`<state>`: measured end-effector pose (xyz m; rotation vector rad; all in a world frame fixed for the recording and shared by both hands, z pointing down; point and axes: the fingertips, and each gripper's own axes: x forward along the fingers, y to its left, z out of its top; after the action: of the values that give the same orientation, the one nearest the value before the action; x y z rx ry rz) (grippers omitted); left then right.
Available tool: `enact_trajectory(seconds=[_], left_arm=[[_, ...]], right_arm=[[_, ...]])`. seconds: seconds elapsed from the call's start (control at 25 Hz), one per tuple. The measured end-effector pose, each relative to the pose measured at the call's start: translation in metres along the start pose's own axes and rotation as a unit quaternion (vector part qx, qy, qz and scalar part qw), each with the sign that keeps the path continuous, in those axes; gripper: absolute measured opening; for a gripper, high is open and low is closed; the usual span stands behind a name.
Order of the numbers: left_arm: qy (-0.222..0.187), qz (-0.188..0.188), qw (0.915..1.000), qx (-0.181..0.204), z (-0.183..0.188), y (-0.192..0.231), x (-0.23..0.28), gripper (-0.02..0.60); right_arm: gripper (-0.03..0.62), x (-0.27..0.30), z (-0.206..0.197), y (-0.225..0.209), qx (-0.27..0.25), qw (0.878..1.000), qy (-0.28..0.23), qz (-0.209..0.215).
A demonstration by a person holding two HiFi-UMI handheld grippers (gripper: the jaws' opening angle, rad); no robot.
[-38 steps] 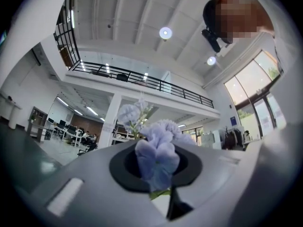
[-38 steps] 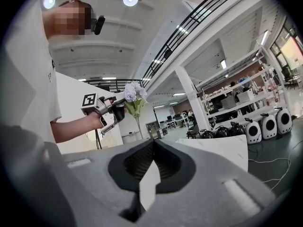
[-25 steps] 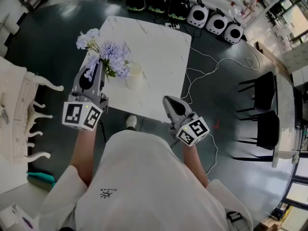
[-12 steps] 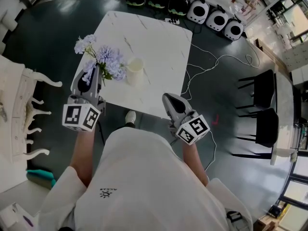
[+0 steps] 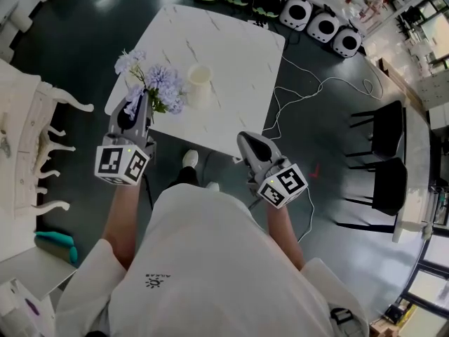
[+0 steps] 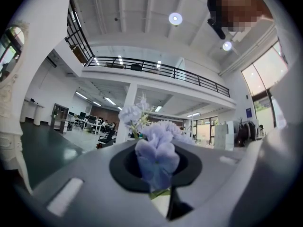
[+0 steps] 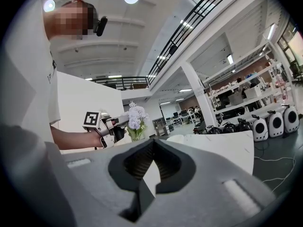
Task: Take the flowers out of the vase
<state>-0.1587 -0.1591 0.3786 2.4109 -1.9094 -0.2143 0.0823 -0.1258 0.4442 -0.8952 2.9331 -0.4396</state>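
Note:
A bunch of pale purple flowers (image 5: pixel 160 84) is clamped by its stems in my left gripper (image 5: pixel 140 101), out over the table's near-left edge. The cream vase (image 5: pixel 199 83) stands upright on the white marble table (image 5: pixel 231 48), just right of the blooms and apart from them. In the left gripper view the blooms (image 6: pixel 156 155) fill the gap of the left gripper (image 6: pixel 159 195). The right gripper view shows the bunch (image 7: pixel 135 119) held level by the left gripper (image 7: pixel 118 126). My right gripper (image 5: pixel 247 143) hangs off the table's near-right corner, jaws together and empty (image 7: pixel 150 176).
White ornate furniture (image 5: pixel 35 139) stands close on the left. Black and white domed carriers (image 5: pixel 309 16) line the floor beyond the table. Cables (image 5: pixel 309 97) trail over the dark floor at the right, near two black chairs (image 5: pixel 382 135).
My left gripper has carried the flowers down and leftward, away from the vase, so a gap now shows between them. The right gripper shifted slightly.

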Motion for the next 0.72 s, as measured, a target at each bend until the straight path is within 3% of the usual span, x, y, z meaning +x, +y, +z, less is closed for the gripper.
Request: enact_trajectory(seconds=[0.4,0.72], left_arm=[[0.004,0.001,1.0,0.004,-0.007,-0.026,-0.034,0.037],[-0.002,-0.009,0.9999,-0.004,0.0,-0.023,-0.04,0.037]], right_arm=[[0.0,-0.027,-0.016,0.02,-0.001,1.0,0.004,0.013],[0.0,-0.027,-0.011,0.03,-0.009,1.0,-0.002,0.001]])
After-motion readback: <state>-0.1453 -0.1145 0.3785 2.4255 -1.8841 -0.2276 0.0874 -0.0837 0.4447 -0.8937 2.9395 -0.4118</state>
